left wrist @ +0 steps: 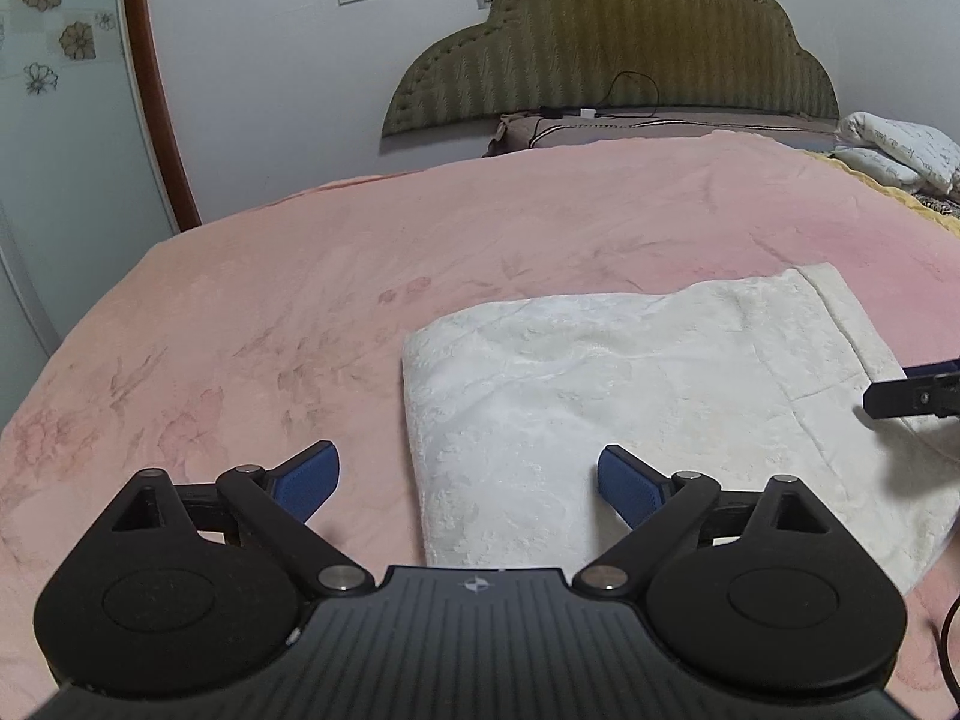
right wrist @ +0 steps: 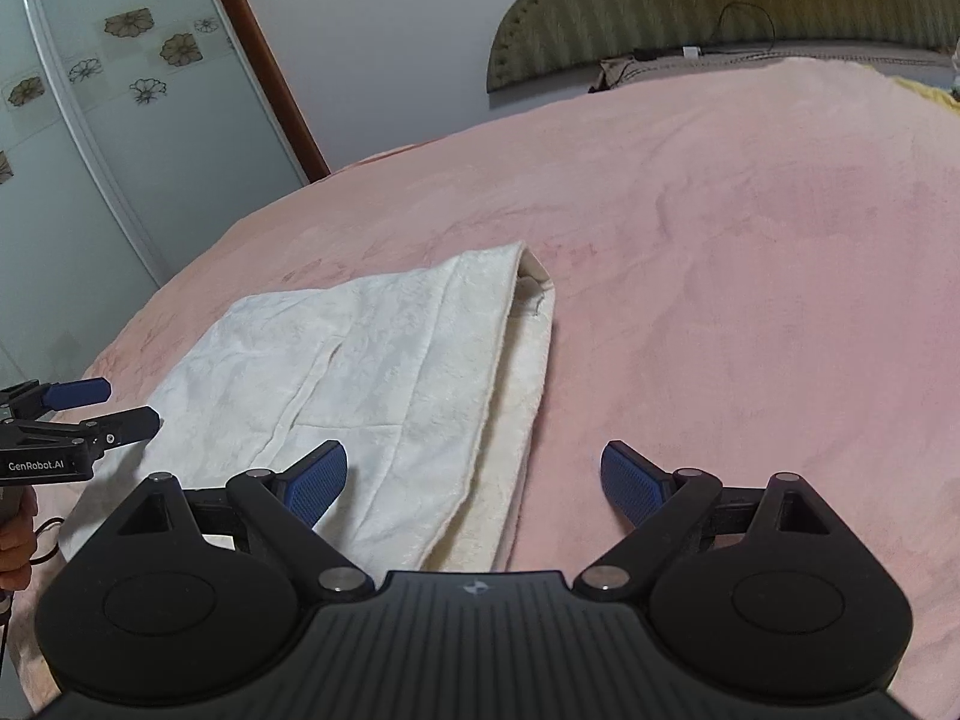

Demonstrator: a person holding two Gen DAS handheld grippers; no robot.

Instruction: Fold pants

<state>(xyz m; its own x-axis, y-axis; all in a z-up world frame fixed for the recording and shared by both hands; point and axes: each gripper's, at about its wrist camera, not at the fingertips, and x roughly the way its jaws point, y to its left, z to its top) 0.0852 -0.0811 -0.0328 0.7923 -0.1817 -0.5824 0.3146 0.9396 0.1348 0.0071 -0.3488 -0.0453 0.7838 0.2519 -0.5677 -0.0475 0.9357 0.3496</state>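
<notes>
While both grippers' jaws stand wide and empty, the white pants (left wrist: pixel 630 408) lie folded flat on the pink bed (left wrist: pixel 300 300); their right edge is cut off in the left wrist view.

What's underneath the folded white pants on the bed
The white pants lie on the pink blanket, which shows all around them. Whatever sits directly beneath or between their layers is covered.

Even, soft indoor light, no glare. Faint shadows under the fingers (left wrist: pixel 624 483) on the bed (left wrist: pixel 270 312). Sharp focus; strong fisheye bending, dark vignette corners.
</notes>
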